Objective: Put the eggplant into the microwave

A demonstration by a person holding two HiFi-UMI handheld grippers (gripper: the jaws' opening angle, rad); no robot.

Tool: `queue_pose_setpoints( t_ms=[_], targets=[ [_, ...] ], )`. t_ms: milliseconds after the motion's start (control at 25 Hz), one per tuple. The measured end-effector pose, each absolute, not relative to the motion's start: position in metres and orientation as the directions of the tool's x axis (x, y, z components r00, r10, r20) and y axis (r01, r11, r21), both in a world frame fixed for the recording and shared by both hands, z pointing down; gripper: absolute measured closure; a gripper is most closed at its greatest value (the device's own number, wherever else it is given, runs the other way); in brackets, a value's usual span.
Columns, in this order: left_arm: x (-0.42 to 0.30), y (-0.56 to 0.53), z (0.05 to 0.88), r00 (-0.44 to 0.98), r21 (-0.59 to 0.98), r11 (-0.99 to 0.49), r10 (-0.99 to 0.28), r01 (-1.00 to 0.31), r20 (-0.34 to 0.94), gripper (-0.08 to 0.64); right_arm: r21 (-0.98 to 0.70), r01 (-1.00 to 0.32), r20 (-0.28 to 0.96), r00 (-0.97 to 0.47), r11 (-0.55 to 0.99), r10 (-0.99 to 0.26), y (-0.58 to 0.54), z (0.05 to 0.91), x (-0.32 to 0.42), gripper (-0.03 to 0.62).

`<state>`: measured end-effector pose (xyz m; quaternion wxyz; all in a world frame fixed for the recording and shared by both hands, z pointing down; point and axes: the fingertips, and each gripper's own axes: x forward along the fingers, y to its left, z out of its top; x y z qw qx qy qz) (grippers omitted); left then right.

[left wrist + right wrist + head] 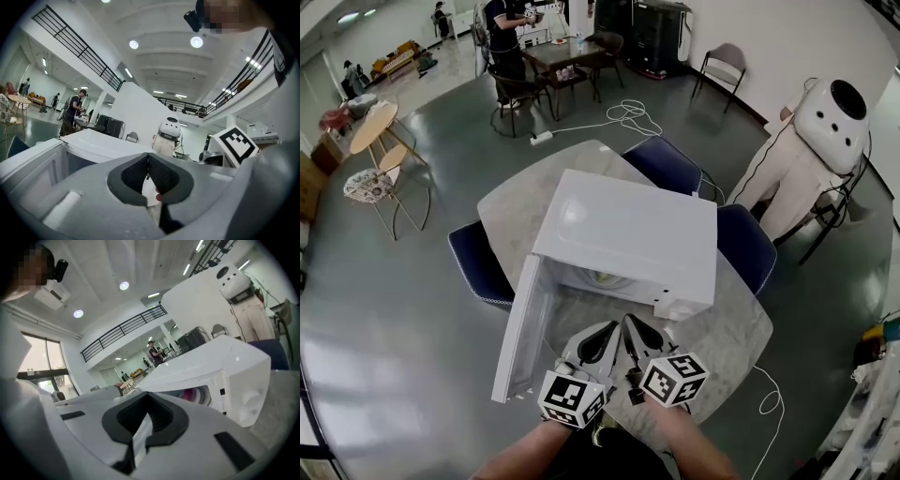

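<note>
A white microwave (pixel 628 234) stands on the round marble table (pixel 733 330), its door (pixel 521 330) swung open to the left. Inside the cavity a purple shape, the eggplant (pixel 190 393), shows in the right gripper view; the head view shows only a greenish bit (pixel 605 278) at the opening. My left gripper (pixel 602 333) and right gripper (pixel 634 326) are side by side just in front of the opening, both shut with nothing between the jaws. The left gripper (pixel 147 161) faces the microwave's top edge (pixel 103 140), and the right gripper (pixel 149 401) faces the control panel (pixel 243 397).
Blue chairs stand round the table at the left (pixel 478 264), the far side (pixel 666 161) and the right (pixel 746 246). A white robot (pixel 825 122) stands at the right rear. A white cable (pixel 769 405) lies on the floor by the table. People and tables are far behind.
</note>
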<state>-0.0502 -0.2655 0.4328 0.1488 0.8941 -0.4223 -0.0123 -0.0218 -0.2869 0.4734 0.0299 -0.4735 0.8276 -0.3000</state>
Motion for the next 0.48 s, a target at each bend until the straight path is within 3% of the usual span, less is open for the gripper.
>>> queue_pose_setpoints(
  t_ms=[480],
  targets=[
    [-0.037,-0.228,0.354,0.65,0.222,-0.632,-0.76,-0.742,0.012,0.552,-0.386,-0.782,0.144,-0.575,0.49,-0.805,-0.247,0.378,-0.012,0.591]
  ],
)
